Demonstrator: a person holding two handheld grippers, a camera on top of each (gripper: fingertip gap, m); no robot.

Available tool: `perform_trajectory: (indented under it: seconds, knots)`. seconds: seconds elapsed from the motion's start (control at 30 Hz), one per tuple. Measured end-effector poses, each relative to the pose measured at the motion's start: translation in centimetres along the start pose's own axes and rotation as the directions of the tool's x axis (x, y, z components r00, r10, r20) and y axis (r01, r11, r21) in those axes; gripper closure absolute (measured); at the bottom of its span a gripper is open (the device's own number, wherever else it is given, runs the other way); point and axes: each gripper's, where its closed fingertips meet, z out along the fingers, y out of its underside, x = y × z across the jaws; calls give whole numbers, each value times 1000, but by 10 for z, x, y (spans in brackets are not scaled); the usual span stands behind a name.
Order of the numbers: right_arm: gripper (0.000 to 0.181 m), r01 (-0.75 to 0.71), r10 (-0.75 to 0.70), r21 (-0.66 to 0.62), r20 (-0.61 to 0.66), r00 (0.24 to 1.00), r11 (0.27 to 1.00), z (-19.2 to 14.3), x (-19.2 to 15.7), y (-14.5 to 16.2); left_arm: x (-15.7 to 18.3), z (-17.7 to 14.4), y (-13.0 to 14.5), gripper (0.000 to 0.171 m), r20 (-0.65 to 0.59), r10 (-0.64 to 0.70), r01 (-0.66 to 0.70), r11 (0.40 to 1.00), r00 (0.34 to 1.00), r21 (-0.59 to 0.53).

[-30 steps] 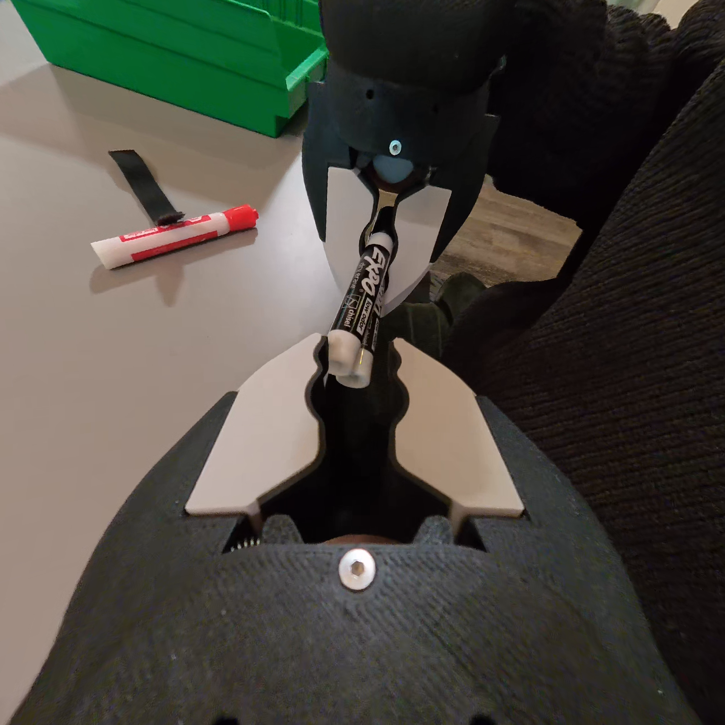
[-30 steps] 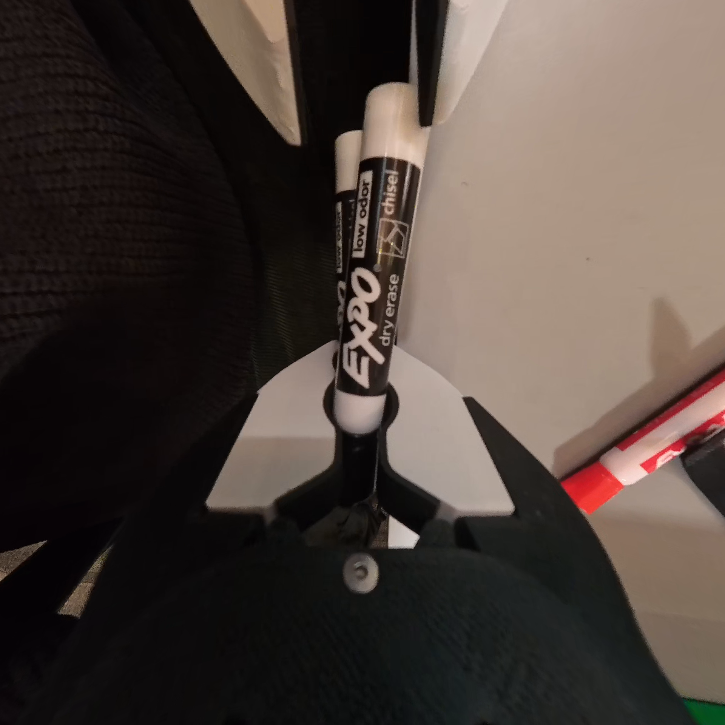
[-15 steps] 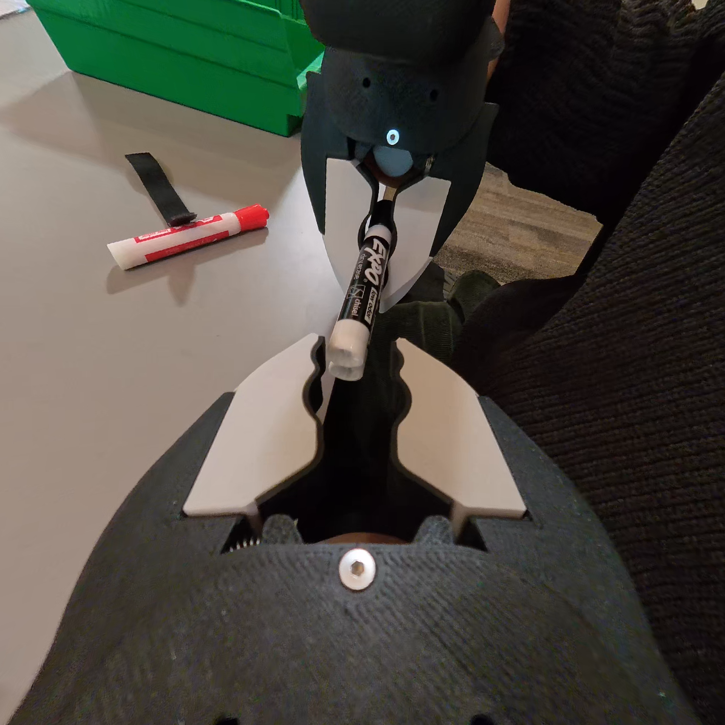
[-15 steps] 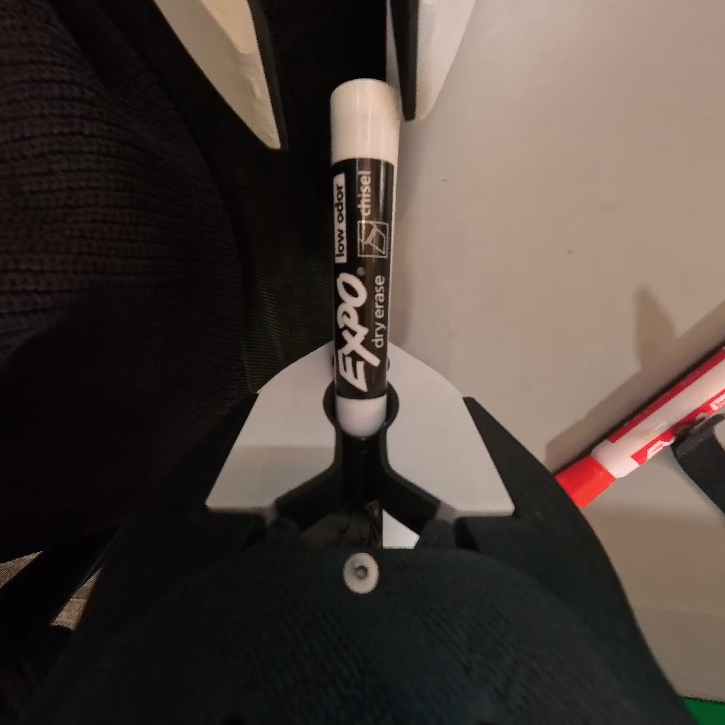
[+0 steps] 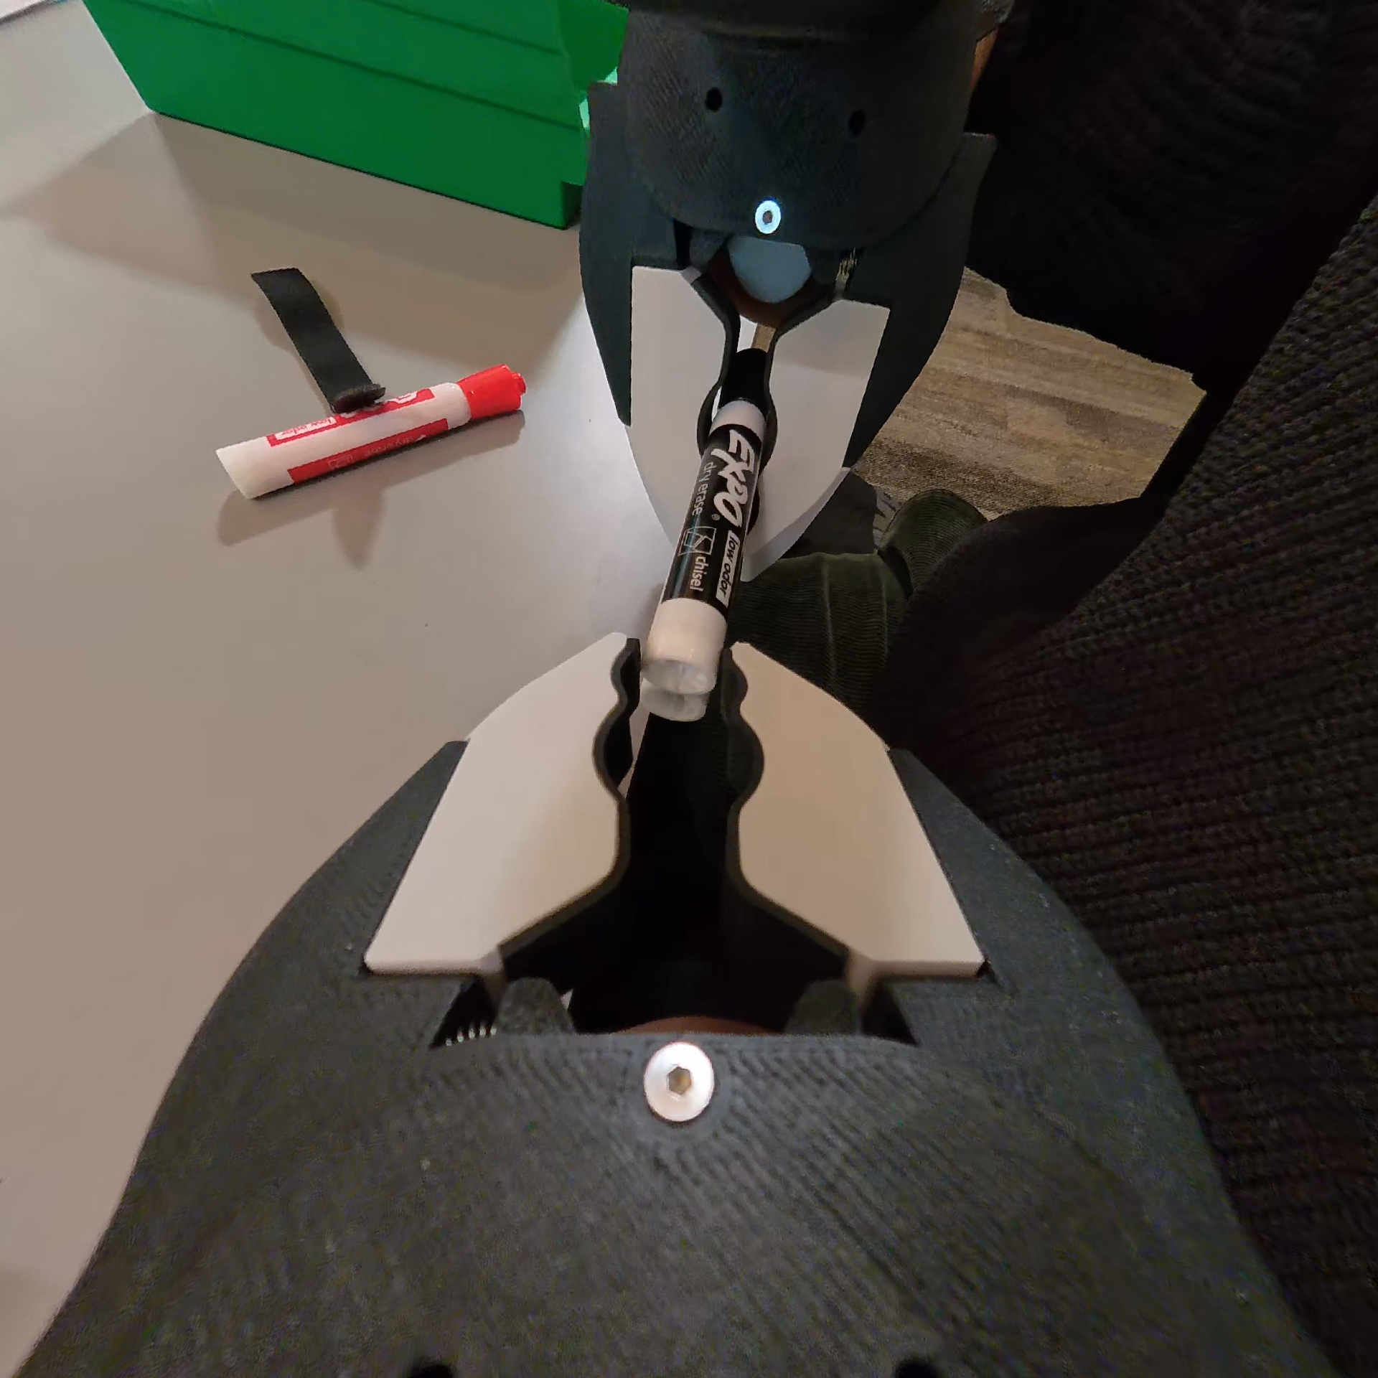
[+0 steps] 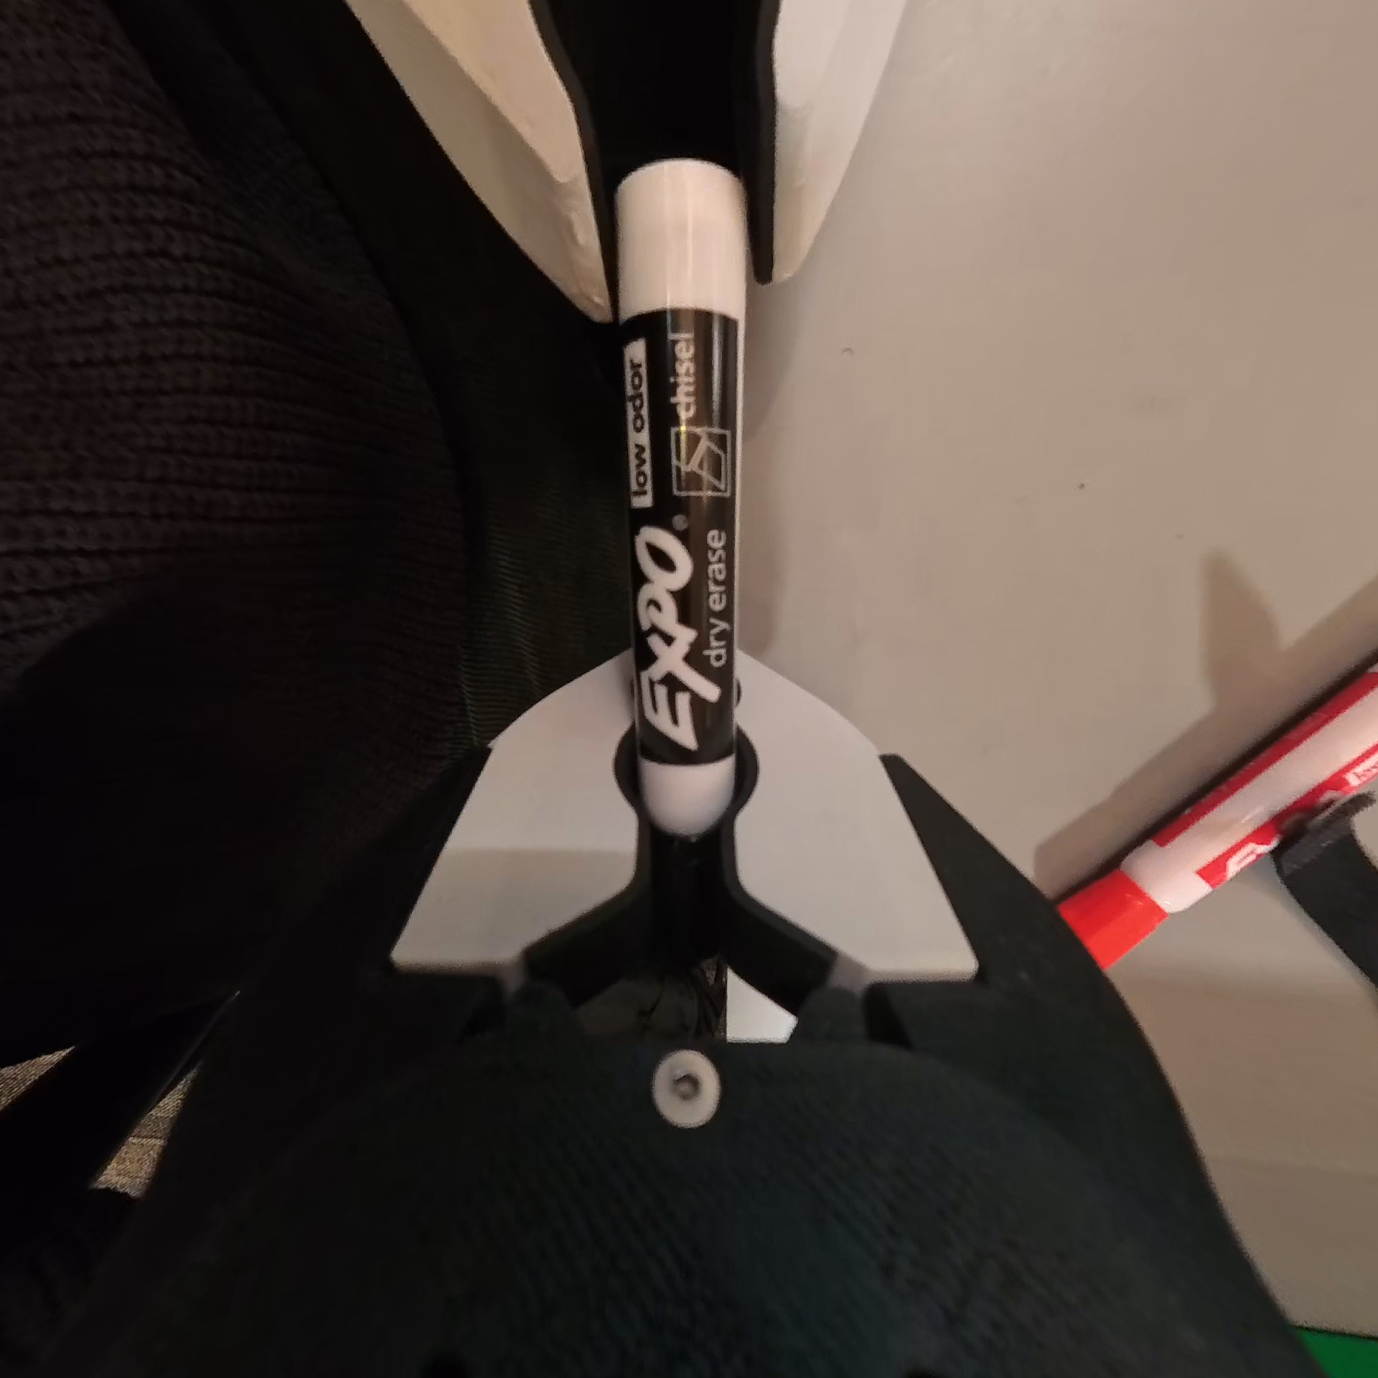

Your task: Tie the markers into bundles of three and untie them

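We bring the black-labelled white plastic marker (image 5: 712, 522) in between our left fingers (image 5: 537, 783).
Our right fingers (image 6: 820, 783) clamp its far end; the left ones stand apart around its white butt.

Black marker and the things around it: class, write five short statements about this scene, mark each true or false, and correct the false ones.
1. The right gripper is shut on the black marker. True.
2. The left gripper is clamped shut on the marker's white end. False: its fingers stand open, the end between their tips.
3. A red marker lies on the table. True.
4. The black strap lies inside the green bin. False: it lies on the table, one end on the red marker.
5. The red marker stands upright. False: it lies flat.
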Motion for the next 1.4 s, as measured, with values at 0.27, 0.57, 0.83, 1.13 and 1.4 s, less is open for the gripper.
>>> perform_trajectory:
  seconds: [0.27,0.57,0.83,1.13,1.4]
  knots:
    - [166,4,-4,-5,3,1000,1000,1,-1,0,1,1,1,150,-3,-1,1,1000,1000,-5]
    - [166,-9,9,-24,2,1000,1000,1,0,4,4,4,7,136,-34,-13,12,999,999,-37]
    - [166,-11,11,-31,4,1000,999,1,-1,5,4,5,11,132,-32,-16,14,998,999,-61]
    - [166,-13,13,-31,2,1000,999,1,0,6,3,4,3,81,-59,-128,127,992,990,-22]
    - [166,-16,16,-18,-13,1000,1000,-3,3,5,-61,-70,-61,60,273,-194,54,892,942,449]
